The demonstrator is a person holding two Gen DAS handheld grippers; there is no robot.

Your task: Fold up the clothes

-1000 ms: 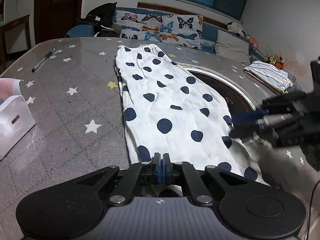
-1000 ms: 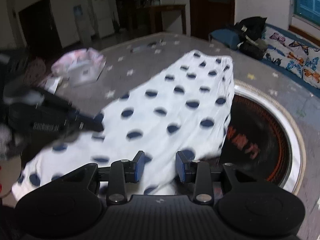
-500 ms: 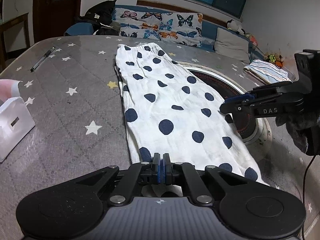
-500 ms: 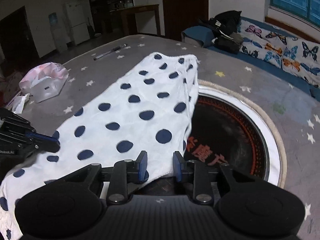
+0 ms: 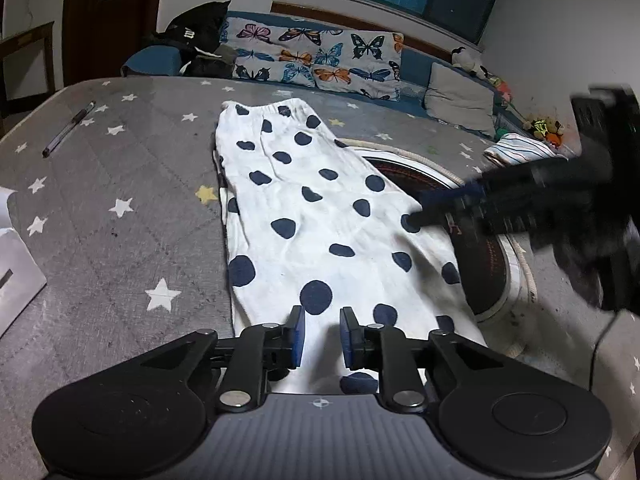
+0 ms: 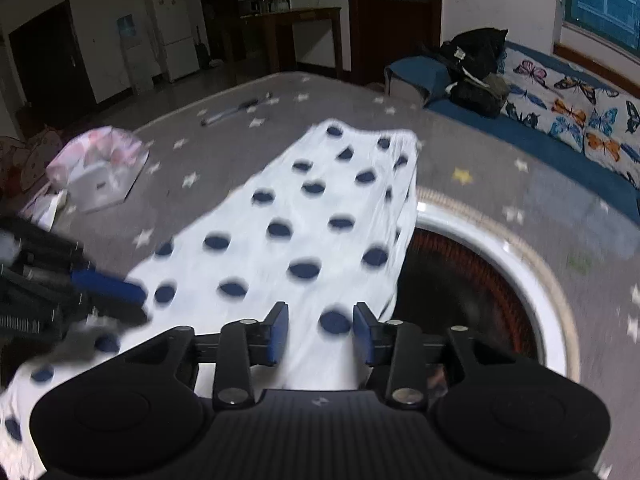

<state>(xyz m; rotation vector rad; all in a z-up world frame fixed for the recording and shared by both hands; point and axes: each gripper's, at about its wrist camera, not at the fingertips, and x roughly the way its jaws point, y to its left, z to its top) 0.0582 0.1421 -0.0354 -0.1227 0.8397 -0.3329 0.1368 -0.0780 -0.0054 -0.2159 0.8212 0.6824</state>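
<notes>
Seemingly flat, white navy-dotted garment (image 5: 320, 216).

1. A grey quilted star-print cover (image 5: 120, 184) spreads across the desk.
2. A dark slim pen (image 5: 68, 130) lies near its far left corner.
3. A round dark inset with a white rim (image 6: 500, 264) sits in the desk.
4. A butterfly-print cushion (image 5: 316, 60) lines the blue sofa (image 6: 520, 136) beyond, beside a black bag (image 5: 200, 32).
5. A white box (image 5: 16, 272) rests at the left edge.

Grey star-print bed cover (image 5: 120, 200), polka-dot garment (image 5: 320, 220), pen (image 5: 68, 130), striped folded cloth (image 5: 520, 148)
</notes>
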